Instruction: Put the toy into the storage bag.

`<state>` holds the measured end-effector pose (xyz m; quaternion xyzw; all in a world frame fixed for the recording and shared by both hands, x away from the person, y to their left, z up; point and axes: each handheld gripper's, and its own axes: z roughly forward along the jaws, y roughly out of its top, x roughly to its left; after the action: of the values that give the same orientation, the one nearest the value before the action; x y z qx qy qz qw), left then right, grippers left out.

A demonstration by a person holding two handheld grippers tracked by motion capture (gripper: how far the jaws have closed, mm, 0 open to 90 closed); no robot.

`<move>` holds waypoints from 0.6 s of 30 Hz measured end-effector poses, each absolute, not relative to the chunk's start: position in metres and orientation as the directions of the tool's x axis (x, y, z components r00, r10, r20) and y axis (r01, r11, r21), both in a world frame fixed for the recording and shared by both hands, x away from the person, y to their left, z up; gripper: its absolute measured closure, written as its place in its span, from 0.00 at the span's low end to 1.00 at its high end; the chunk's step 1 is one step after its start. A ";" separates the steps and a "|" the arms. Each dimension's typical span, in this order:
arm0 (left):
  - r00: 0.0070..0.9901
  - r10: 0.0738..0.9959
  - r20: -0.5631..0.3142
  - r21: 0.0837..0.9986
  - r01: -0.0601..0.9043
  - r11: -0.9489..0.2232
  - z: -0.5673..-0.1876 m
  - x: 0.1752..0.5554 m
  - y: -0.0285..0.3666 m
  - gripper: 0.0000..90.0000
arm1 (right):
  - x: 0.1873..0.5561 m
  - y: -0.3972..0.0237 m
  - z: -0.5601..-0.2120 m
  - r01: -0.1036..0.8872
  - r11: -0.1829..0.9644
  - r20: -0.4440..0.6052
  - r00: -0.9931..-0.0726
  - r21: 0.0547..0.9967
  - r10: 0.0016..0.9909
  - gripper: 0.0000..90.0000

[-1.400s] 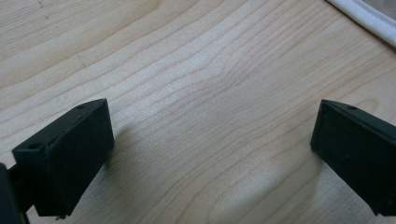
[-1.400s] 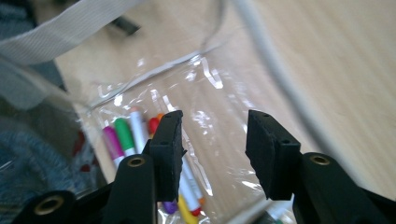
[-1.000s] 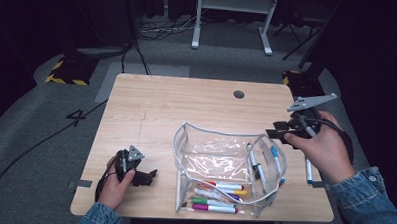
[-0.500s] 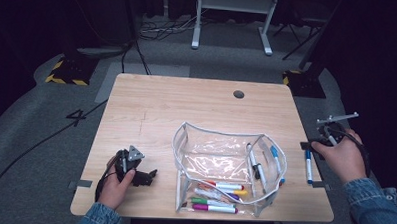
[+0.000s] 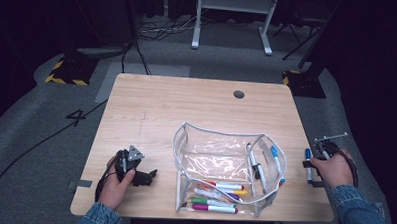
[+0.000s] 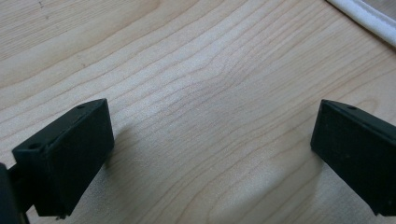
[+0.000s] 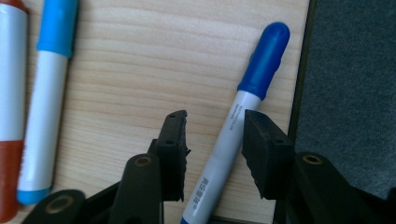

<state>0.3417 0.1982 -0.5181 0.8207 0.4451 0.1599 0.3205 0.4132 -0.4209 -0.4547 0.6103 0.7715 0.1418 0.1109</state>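
Markers [image 5: 218,193] fill a clear pouch [image 5: 229,165] near the tabletop's [image 5: 186,106] front edge in the high view; the left gripper [image 5: 149,176] rests near the front-left corner. Left gripper view: jaws spread wide over bare wood. Right gripper view: the right gripper [image 7: 215,149] straddles a blue-capped marker [image 7: 243,126] at the tabletop's right edge, jaws apart.

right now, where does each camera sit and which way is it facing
High view: fixed above the person's side, looking forward and down on the table and clear pouch; both hands and sleeves enter from the bottom.
Left gripper view: rides the left claw, looking down at bare wood; its two black jaws stand wide apart.
Right gripper view: rides the right claw, looking down at the table's right edge; its jaws straddle a blue marker without clearly touching.
Shared: that blue marker also shows in the high view, by the right hand.
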 end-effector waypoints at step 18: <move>0.553 0.833 -0.023 0.668 0.628 -0.399 -0.518 0.342 0.198 0.00 | 0.415 -0.407 -0.443 0.911 0.211 0.061 -0.248 0.355 0.967 0.86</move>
<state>0.3417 0.1982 -0.5181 0.8209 0.4449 0.1599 0.3203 0.4145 -0.4067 -0.4431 0.6071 0.7732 0.1611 0.0872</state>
